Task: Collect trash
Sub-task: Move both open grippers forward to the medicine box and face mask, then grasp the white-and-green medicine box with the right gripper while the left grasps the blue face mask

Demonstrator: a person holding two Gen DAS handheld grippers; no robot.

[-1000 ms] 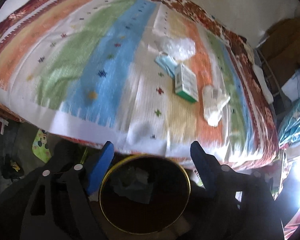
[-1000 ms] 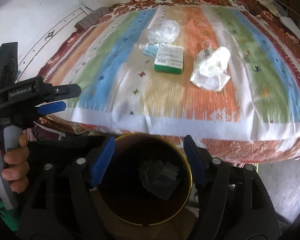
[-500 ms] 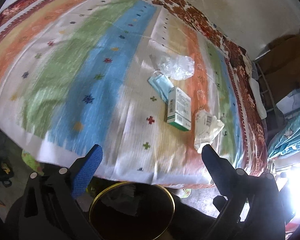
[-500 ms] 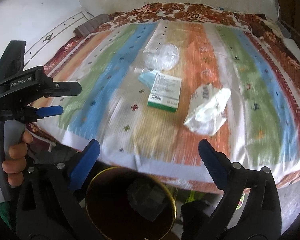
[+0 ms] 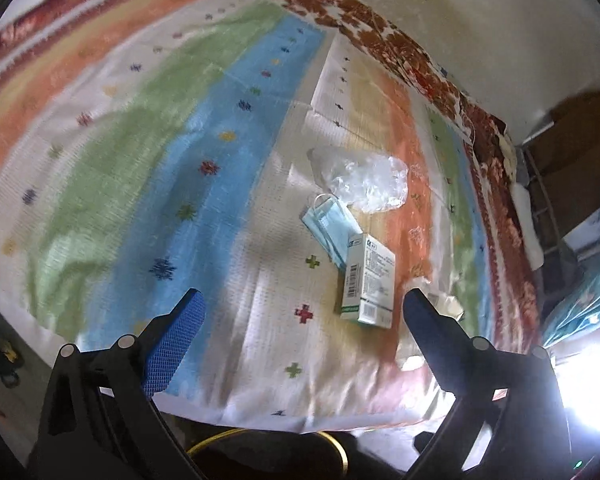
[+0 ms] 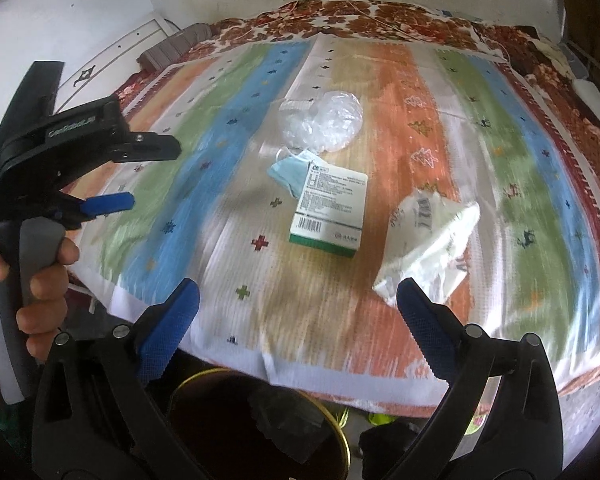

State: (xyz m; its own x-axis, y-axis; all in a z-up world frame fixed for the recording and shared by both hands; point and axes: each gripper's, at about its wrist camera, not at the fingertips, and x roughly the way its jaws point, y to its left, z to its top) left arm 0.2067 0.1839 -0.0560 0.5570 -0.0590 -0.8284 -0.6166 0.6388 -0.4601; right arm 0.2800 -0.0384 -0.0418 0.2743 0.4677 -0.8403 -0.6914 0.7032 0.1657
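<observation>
While claws (image 6: 298,312) gape, box (image 6: 328,210) lies flat

Both tongs now stand wider apart than a second ago, with nothing between them, and both views sit further over the bed (image 6: 500,160). The gold-rimmed bin (image 6: 340,436), earlier between each pair of tongs, now lies at the bottom edge. The box (image 5: 368,280), mask (image 5: 328,228), clear bag (image 6: 324,124) and white wrapper (image 6: 432,248) appear closer to the left tongs (image 5: 300,316) and right tongs (image 6: 298,304).
</observation>
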